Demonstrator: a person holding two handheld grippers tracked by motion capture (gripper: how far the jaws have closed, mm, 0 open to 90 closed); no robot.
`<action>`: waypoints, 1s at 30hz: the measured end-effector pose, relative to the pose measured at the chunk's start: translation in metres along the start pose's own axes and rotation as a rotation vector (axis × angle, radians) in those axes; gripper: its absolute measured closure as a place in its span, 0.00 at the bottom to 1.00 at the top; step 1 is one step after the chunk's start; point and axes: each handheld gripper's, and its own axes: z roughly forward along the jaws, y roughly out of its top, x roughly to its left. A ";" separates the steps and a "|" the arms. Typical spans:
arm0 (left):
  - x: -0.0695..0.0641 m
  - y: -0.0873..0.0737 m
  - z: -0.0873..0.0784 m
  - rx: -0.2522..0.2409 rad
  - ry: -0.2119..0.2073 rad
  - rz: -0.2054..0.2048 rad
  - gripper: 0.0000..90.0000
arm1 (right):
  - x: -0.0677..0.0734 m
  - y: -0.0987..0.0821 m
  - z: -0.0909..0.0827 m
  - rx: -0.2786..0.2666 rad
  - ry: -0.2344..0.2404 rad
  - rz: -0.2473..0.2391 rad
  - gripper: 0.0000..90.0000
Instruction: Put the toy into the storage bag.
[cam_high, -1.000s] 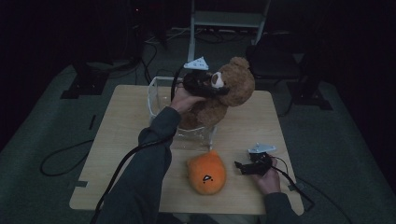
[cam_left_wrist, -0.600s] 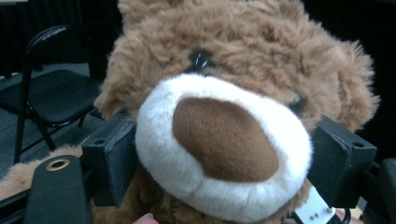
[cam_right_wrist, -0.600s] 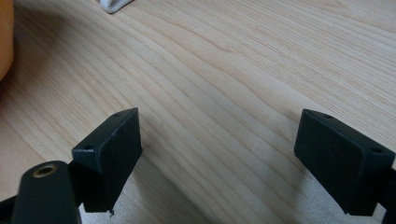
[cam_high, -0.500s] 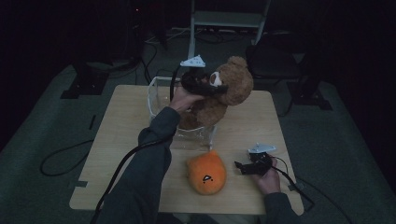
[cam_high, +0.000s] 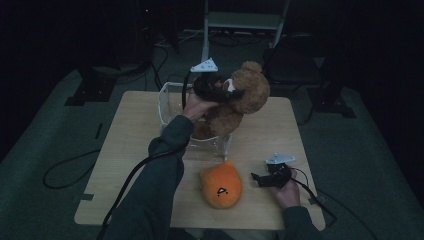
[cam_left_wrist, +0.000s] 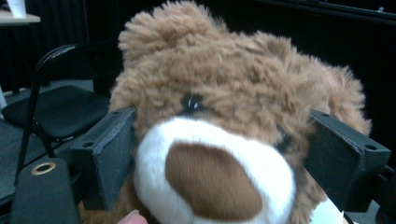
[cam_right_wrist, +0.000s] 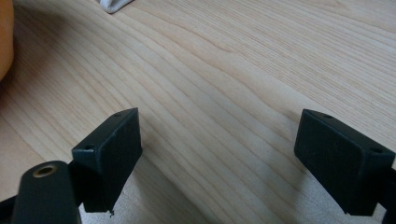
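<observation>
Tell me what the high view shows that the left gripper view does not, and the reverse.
High view alone: the wooden table, the clear bin with the teddy bear's body over it, an orange plush toy, and the right gripper resting open near the table's edge. Left gripper view alone: the bear's white muzzle with brown nose, one dark eye, and a black folding chair behind. Both: the left gripper at the bear's head, its fingers having just opened, the head between them.

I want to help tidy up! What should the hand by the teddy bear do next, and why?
Probably pull the left gripper back from the teddy bear. Its jaws have just been opening around the bear's head, and the bear sits in the clear bin.
</observation>
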 end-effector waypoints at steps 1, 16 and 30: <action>-0.001 0.000 0.001 0.004 0.003 0.006 0.17 | 0.000 0.000 0.000 0.000 0.000 0.000 0.16; -0.005 0.002 -0.006 0.104 0.066 0.073 0.41 | 0.000 0.000 0.000 0.000 -0.002 -0.001 0.16; 0.009 -0.013 -0.022 0.166 0.091 0.050 0.46 | 0.000 0.000 0.000 0.000 0.000 0.000 0.16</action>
